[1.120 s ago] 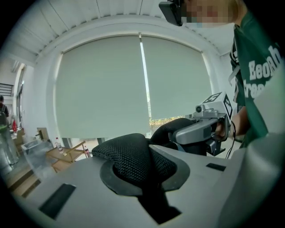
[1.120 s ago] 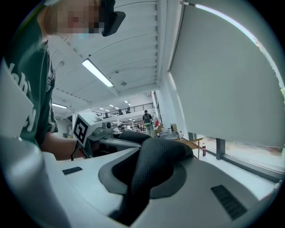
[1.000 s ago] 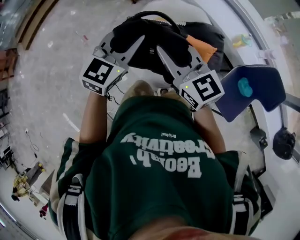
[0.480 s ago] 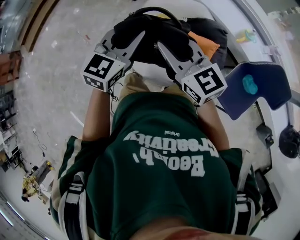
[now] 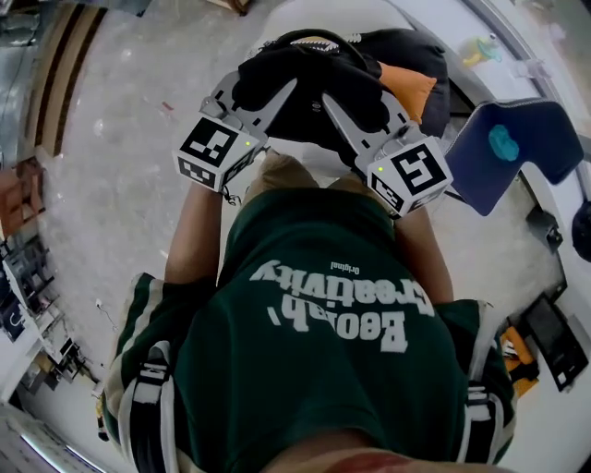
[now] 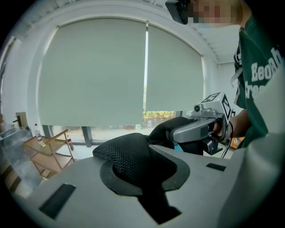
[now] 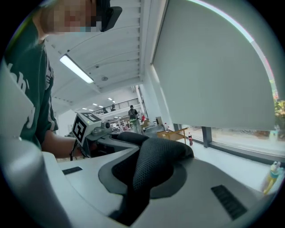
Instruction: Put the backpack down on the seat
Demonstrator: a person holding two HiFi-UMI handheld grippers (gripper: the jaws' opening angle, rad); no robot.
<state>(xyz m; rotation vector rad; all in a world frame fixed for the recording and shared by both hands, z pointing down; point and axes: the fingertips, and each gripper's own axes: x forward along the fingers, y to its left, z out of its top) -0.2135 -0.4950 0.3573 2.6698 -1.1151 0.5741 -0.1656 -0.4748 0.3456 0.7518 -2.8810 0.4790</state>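
Got the black backpack (image 5: pixel 305 78) hanging out front, just over the white seat (image 5: pixel 388 17), probably, with a blue chair (image 5: pixel 517 148) off right. Narrow pinch from the left gripper (image 5: pixel 277 88) on one mesh strap (image 6: pixel 129 153), same from the right gripper (image 5: pixel 334 100) on the other strap (image 7: pixel 156 162). Best to lower both evenly, land the base flat, then release only once fully resting.

The person wears a dark green T-shirt (image 5: pixel 323 369) with white lettering and white stripes on the sleeves (image 5: pixel 138 305), and the left gripper (image 5: pixel 263 88) and right gripper (image 5: pixel 346 102) are pale grey, each with wedge-shaped jaws, a cube (image 5: pixel 214 151) of black-and-white square markers and a small green light (image 5: pixel 247 143).
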